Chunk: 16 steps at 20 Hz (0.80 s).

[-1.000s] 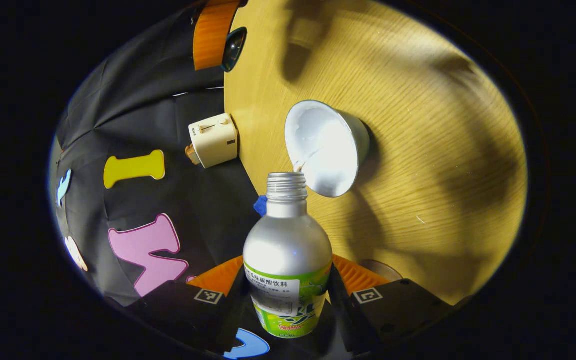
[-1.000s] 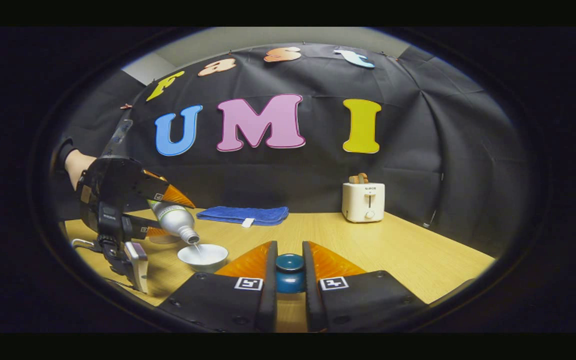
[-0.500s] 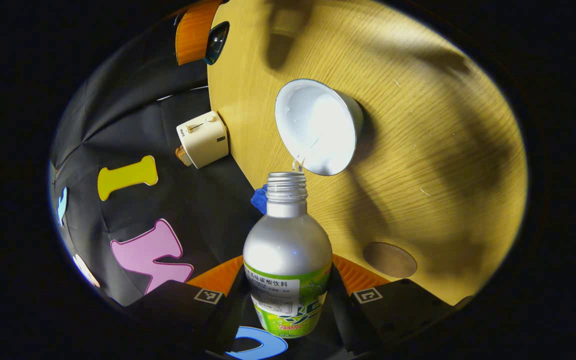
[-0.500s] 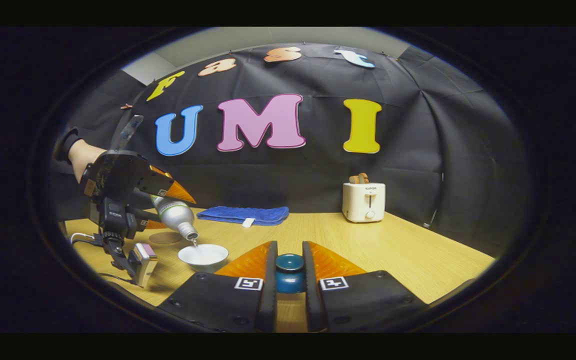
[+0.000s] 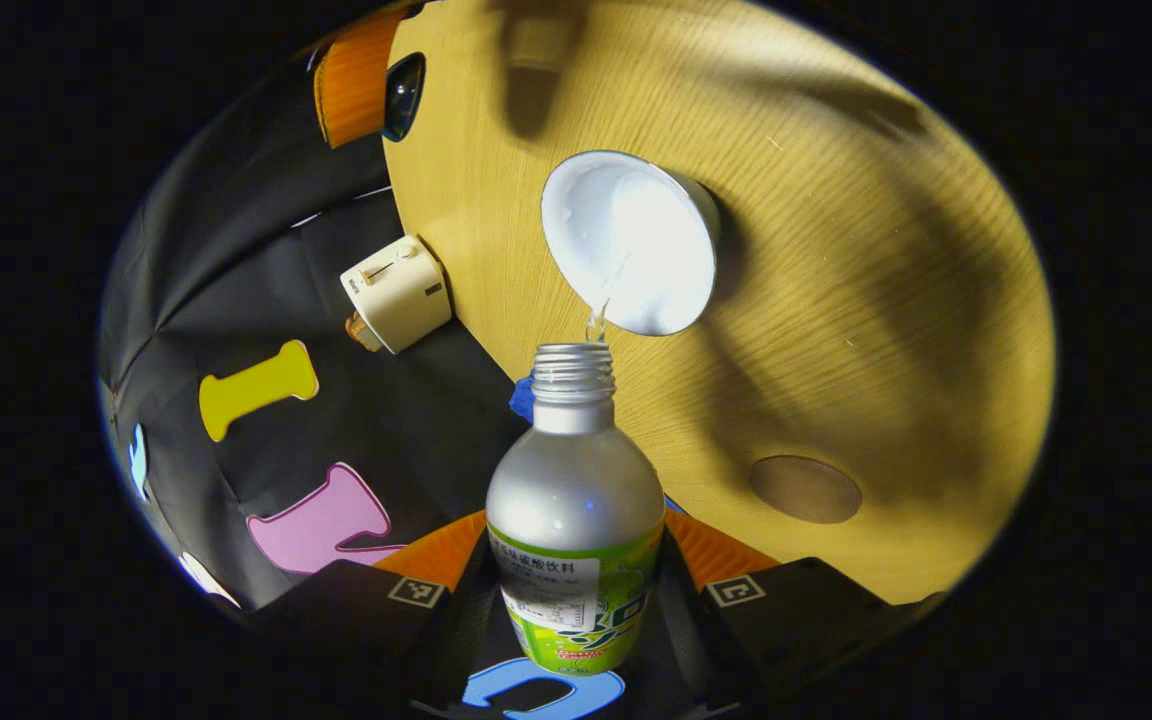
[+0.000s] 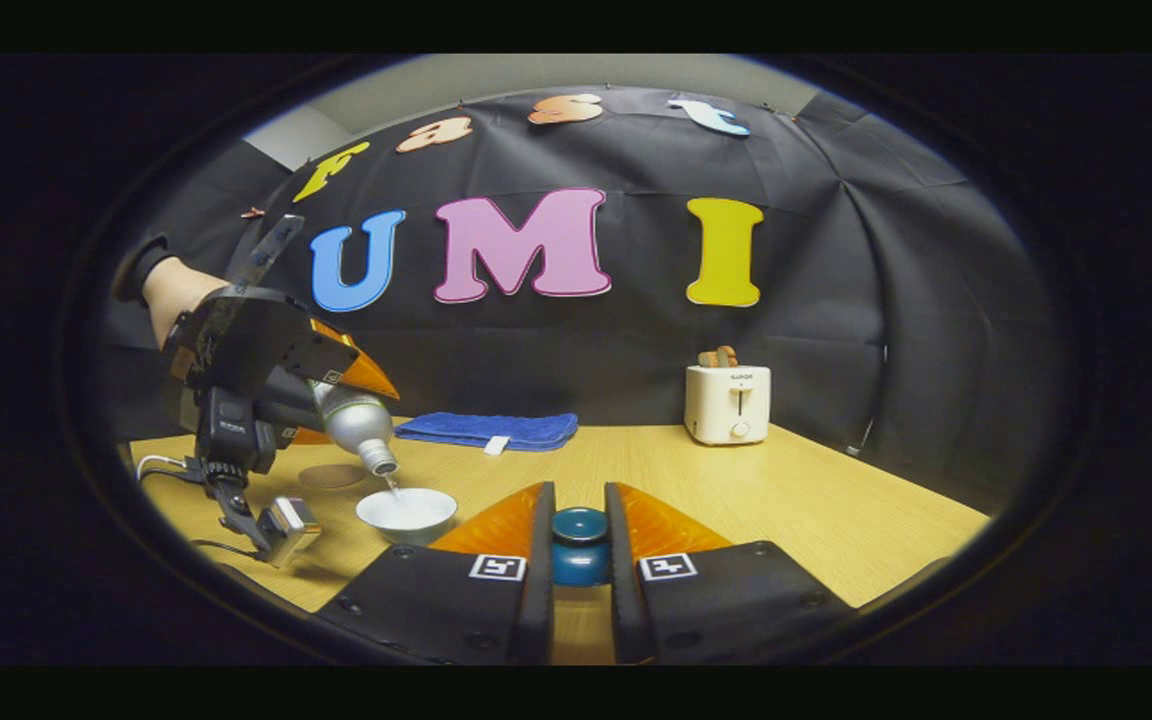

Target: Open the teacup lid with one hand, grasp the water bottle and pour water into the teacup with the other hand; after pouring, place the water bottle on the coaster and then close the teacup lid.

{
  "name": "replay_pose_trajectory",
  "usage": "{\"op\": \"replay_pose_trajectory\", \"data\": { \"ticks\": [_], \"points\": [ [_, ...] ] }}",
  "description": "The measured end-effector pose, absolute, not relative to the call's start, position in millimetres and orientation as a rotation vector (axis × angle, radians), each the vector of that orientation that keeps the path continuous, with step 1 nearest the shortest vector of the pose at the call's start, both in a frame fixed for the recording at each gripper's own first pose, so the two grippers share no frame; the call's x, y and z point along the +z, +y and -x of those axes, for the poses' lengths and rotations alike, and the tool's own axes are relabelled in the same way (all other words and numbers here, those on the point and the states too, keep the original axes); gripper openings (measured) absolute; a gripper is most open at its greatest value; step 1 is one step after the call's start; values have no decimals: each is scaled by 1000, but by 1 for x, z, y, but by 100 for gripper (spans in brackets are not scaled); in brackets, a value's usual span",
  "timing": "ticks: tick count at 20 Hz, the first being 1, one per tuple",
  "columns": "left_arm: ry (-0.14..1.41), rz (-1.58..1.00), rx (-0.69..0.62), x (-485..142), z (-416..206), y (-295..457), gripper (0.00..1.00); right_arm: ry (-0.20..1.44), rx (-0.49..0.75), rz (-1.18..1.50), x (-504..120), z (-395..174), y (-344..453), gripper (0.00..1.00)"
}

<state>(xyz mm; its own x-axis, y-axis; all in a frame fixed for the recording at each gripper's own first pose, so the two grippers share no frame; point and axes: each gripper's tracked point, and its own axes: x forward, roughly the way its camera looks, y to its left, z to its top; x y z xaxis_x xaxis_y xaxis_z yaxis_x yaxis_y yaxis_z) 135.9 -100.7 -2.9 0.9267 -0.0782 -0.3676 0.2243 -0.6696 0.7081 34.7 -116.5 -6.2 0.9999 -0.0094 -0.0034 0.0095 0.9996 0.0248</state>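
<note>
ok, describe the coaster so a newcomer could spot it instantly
Start at the wooden table and find the white teacup under the tilted water bottle. Just behind the cup lies the coaster: a flat, round brown disc, bare, darker than the tabletop.

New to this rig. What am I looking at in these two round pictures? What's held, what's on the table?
There is no robot arm. A person holds a two-finger gripper in each hand, and a fisheye camera rides on each one, looking forward along its fingers.

In the left gripper view, the left gripper is shut on a silver water bottle, tipped so that water trickles from its open mouth into the white teacup. A round brown coaster lies bare on the wooden table.

In the right gripper view, the right gripper is shut on the knob of the blue teacup lid, held off the cup. Farther off to the left you see the other gripper pouring, with the hand that holds it. At the back of the table lie a folded blue cloth and a cream toaster.
</note>
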Motion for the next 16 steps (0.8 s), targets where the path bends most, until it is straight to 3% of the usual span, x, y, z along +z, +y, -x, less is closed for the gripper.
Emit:
{"op": "replay_pose_trajectory", "data": {
  "ticks": [3, 4, 5, 15, 16],
  "points": [
    [98, -2300, -463, -1, -137, -100, 80, 3, -9, -25, -6, -34, -116, 31],
    [98, -2305, -462, -1, -136, -101, 80, 3, -9, -25, -6, -34, -116, 27],
    [102, -2306, -462, -2, -135, -100, 80, 3, -9, -25, -6, -34, -116, 31],
    [94, -2394, -442, -1, -132, -104, 80, 3, -3, -25, -7, -34, -114, 31],
    [92, -2399, -441, 0, -132, -105, 80, 3, -4, -25, -7, -34, -115, 27]
  ]
}}
